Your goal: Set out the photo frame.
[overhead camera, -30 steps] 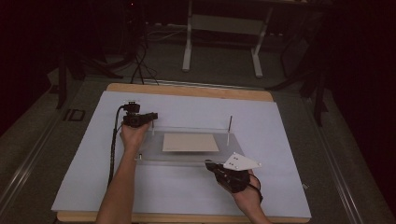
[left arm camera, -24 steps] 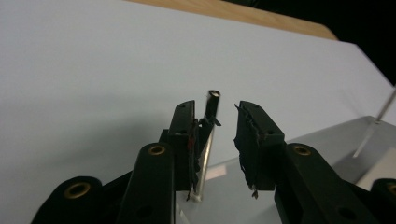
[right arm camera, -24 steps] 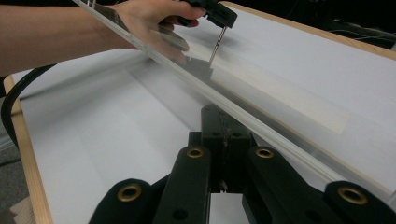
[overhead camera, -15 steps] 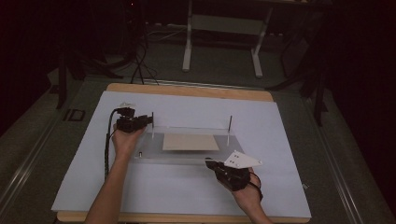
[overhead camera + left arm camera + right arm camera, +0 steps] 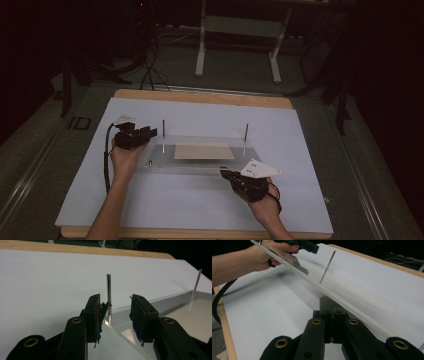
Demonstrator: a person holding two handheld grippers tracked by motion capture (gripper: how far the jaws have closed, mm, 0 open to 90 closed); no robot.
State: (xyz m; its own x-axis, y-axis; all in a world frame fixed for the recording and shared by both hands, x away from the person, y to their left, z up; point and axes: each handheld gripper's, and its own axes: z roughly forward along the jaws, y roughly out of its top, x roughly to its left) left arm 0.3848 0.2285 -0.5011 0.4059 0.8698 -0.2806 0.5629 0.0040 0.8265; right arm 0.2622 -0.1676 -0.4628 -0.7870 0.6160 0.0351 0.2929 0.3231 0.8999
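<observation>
Wooden table [image 5: 200,97] carries a big white sheet [image 5: 150,200], and on the sheet lies a clear acrylic plate [image 5: 200,165] with two thin metal pins standing upright, left pin [image 5: 163,136] and right pin [image 5: 245,140], and a tan card [image 5: 202,151] flat between them.

What changed: the left gripper [image 5: 150,133] has backed off to the left over the last second. A second ago it sat at the plate's left end close to the left pin; now it is clear of the plate edge, beside the pin and not on it. Its jaws have just been opening and stand about half apart. In the left gripper view nothing is between the left gripper's jaws [image 5: 116,312]; the left pin [image 5: 109,296] rises just behind the gap, near the left pad, apart from it. Judgement: looks like a release and retreat, so the left-side step on the plate or pin is likely done and the plate is left lying flat.

The right gripper [image 5: 226,174] has not moved: same spot at the plate's near edge, right of centre, grey three-cornered plate on top of it. In the right gripper view the right gripper's jaws [image 5: 332,312] are fully together, and the clear plate's edge [image 5: 352,306] runs diagonally right at the tips. Cannot tell if the edge is pinched or the tips just rest against it. Farther off there, the left hand [image 5: 262,255] sits by the plate's far end.

Tan card is well apart from both grippers, untouched.
</observation>
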